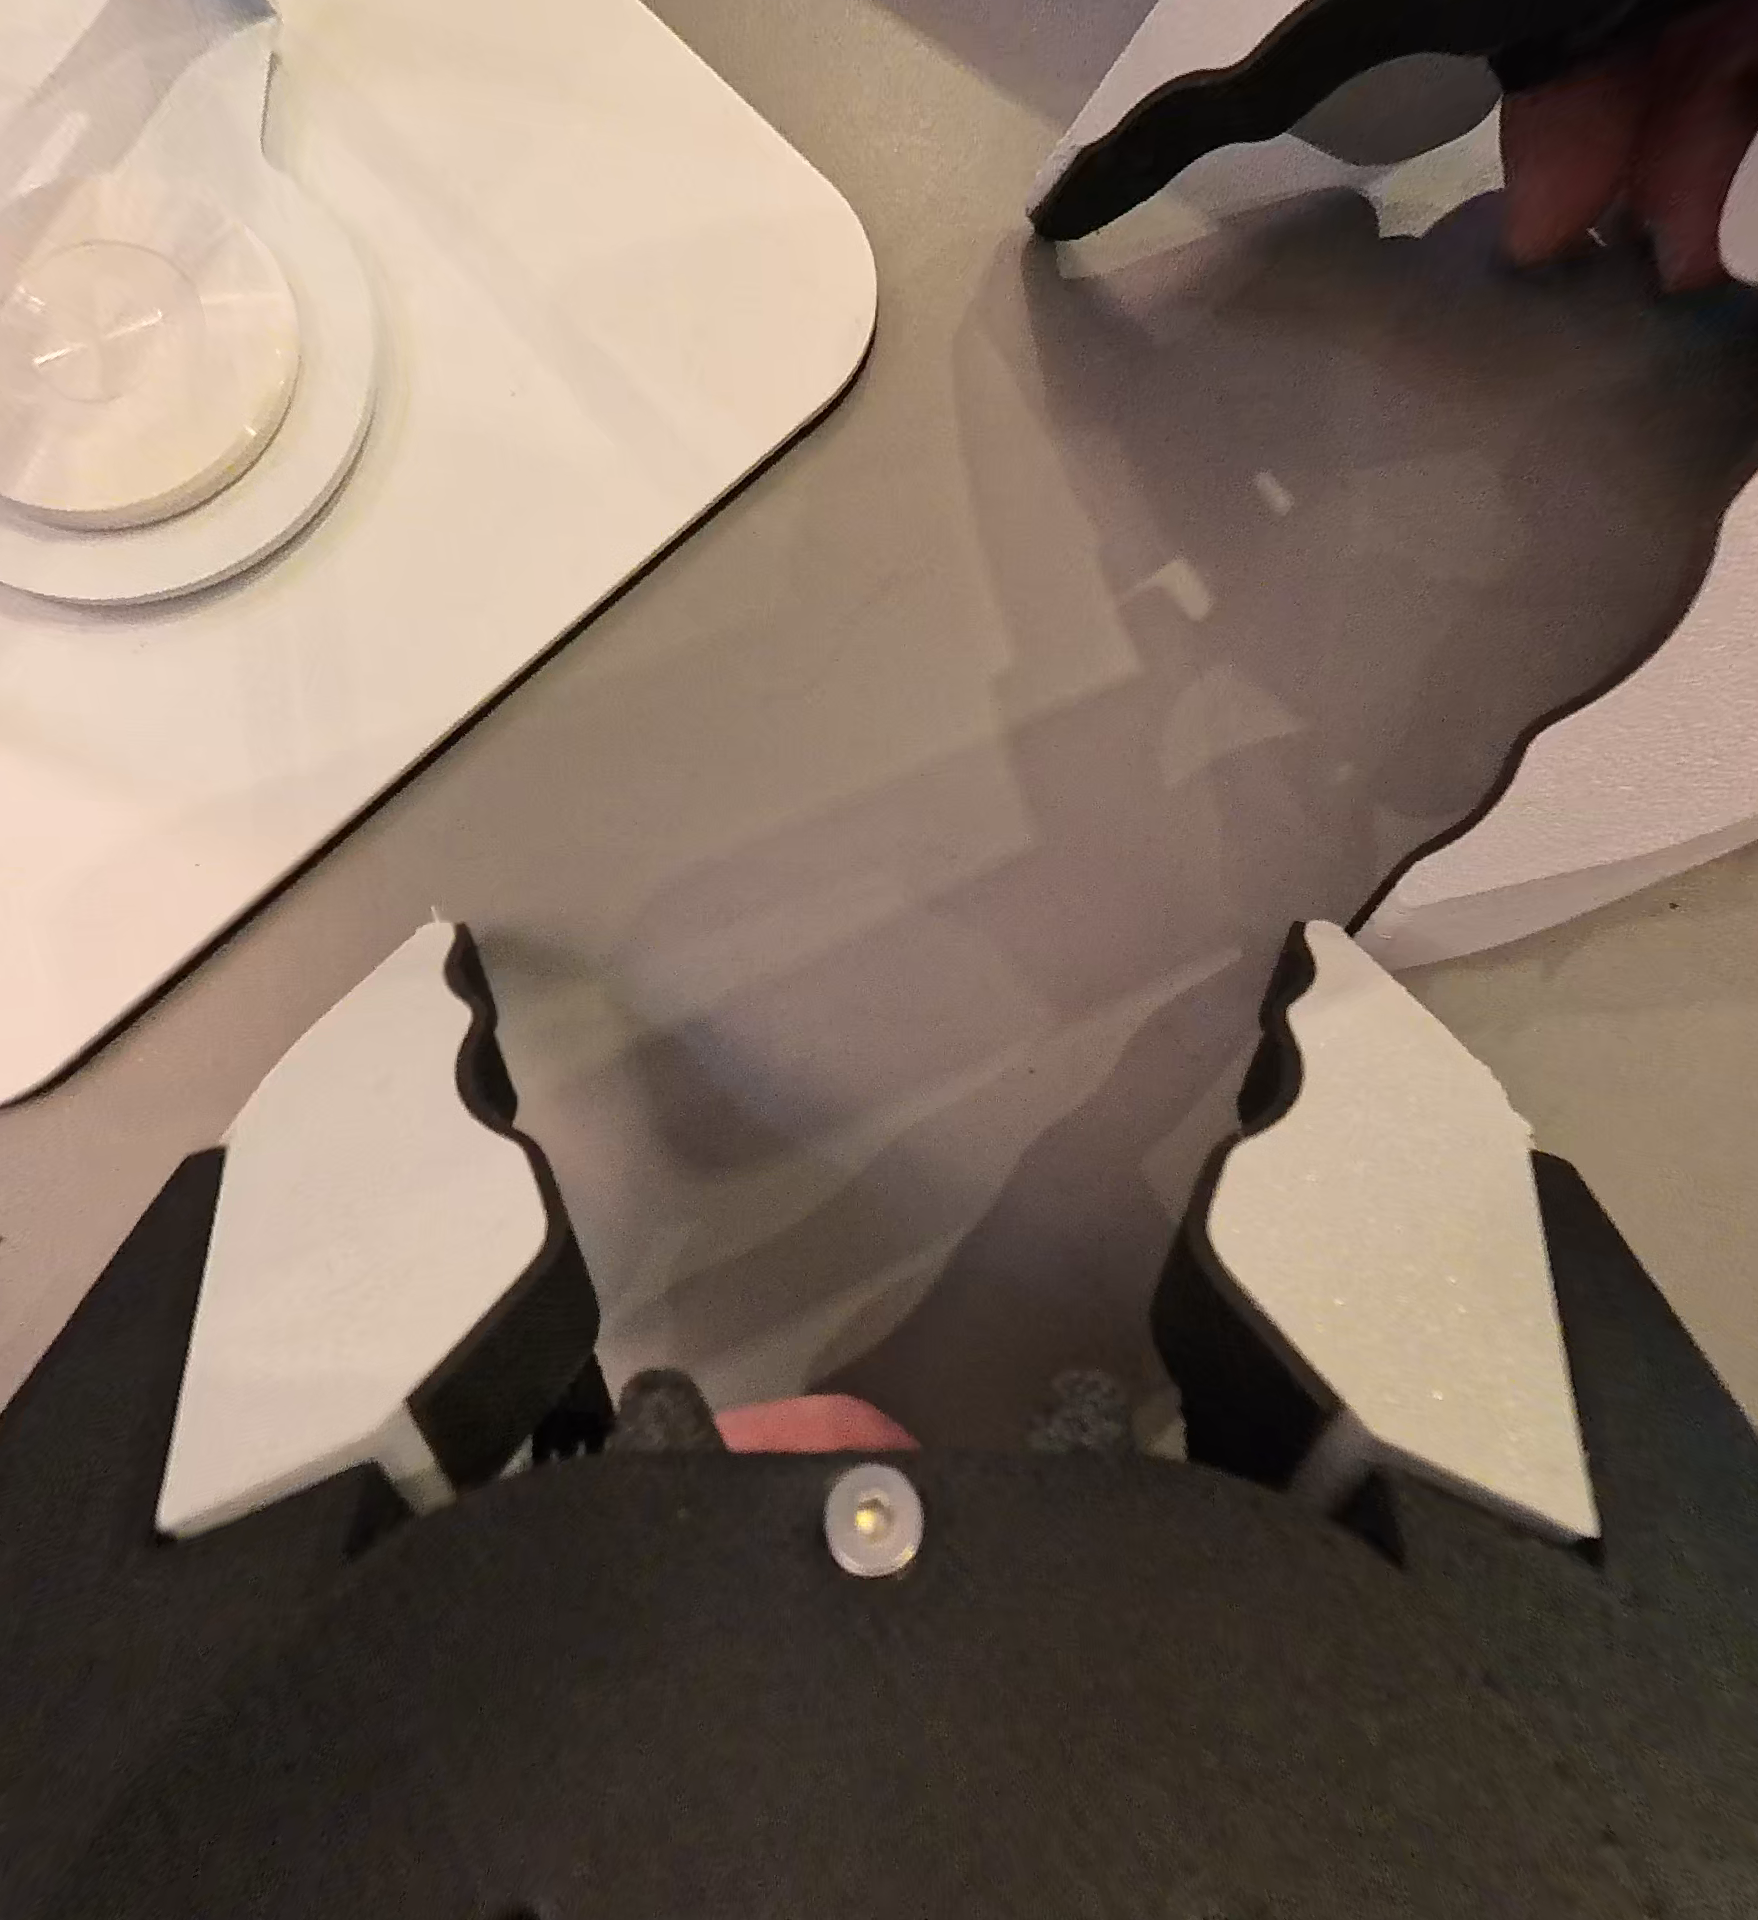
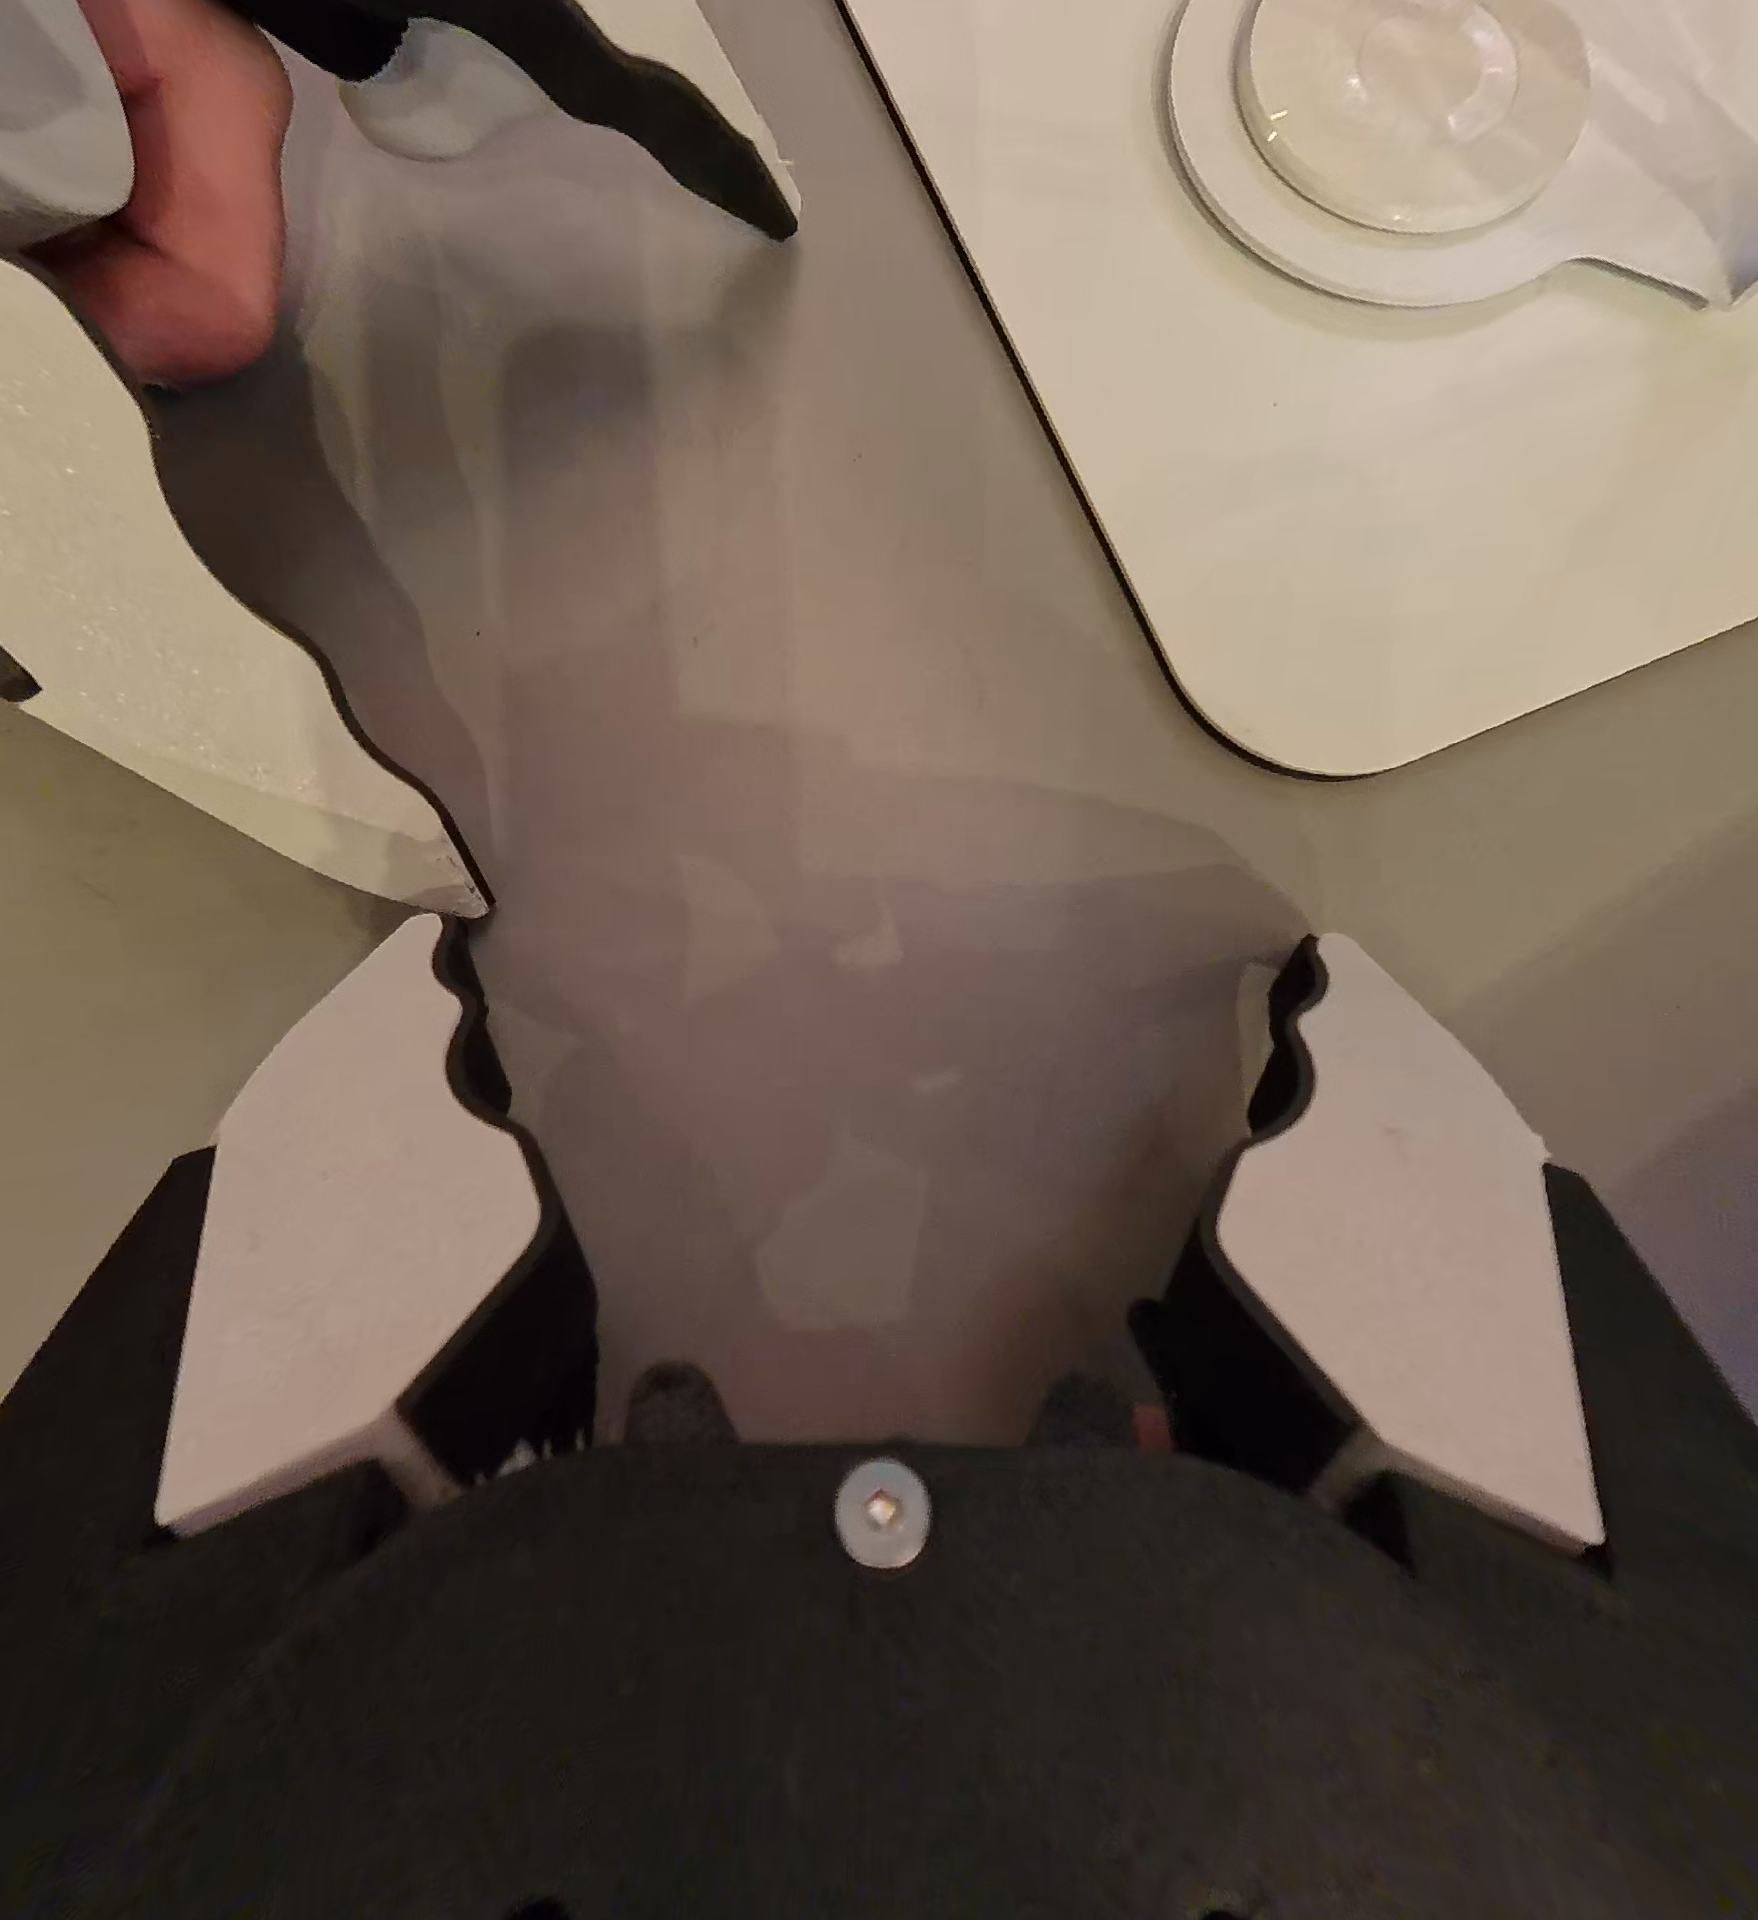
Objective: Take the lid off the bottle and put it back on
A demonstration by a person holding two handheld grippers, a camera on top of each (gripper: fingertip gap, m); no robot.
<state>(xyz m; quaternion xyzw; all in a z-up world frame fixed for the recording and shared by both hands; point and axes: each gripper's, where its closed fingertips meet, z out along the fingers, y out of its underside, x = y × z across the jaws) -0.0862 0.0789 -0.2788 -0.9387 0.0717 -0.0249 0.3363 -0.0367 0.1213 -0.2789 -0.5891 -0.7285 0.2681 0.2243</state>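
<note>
The left gripper (image 1: 880,1029), with white fingers edged in black wavy pads, has its jaws spread wide and nothing between them; it hangs over the bare grey matte table (image 1: 854,727); the right gripper (image 2: 880,1029), of the same build, is also spread wide and holds nothing. Each gripper shows in the other's view: in the left wrist view the right gripper is at the top right, in the right wrist view the left gripper is at the top left, with the person's hand (image 2: 194,208) behind it; the tip of one of its fingers comes very near the right gripper's own left fingertip.

Farther out lies a flat white rectangular board with rounded corners (image 1: 542,416); its dark lower edge shows along the rim; on it stands a clear plastic bottle (image 1: 96,332), seen from above over a round white base. The lid seems to be still on the bottle, but the transparent material makes this hard to tell.

Between the grippers and the corner of the board is a free strip of grey table; the bottle stands well apart from both grippers.
</note>
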